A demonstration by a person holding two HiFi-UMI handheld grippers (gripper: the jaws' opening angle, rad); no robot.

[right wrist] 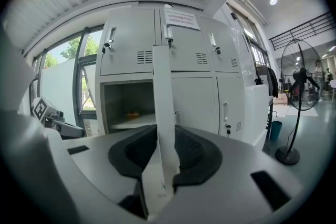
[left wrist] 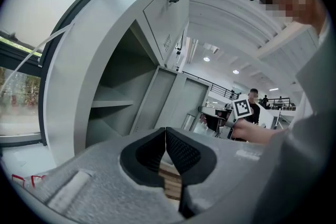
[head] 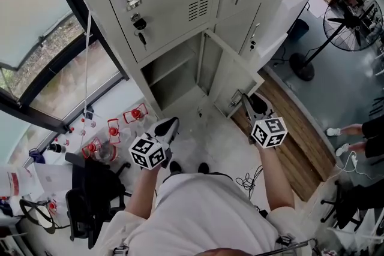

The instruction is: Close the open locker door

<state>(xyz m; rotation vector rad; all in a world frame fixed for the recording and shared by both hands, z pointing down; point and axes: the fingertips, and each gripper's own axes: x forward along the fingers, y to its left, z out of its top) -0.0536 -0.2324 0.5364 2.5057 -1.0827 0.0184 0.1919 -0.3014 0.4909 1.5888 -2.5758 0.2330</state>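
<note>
Lockers [head: 180, 3] in pale grey stand along the wall beside a window [head: 36, 39], and one lower compartment [head: 174, 72] is open. Its locker door [head: 231, 84] swings out toward the person, roughly square to the cabinet front, with its free edge nearest the right gripper [head: 247, 102].

In the right gripper view the door shows edge-on as a thin white upright strip [right wrist: 164, 113] running down between the two black pads. The right gripper [right wrist: 164, 136] is clamped on that edge, one pad against each face. Behind it the open compartment [right wrist: 128, 105] shows a shelf [right wrist: 131, 122] with a small orange thing on it, too small to identify.

The left gripper [head: 170, 124] is held low in front of the person, well apart from the door and pointing toward the lockers. In its own view the left gripper [left wrist: 166, 134] has its jaws together at the tips, with nothing between them.

A key [head: 141, 36] hangs in the lock of the upper door above the open compartment. A standing fan [head: 354, 12] stands on the floor to the right.
</note>
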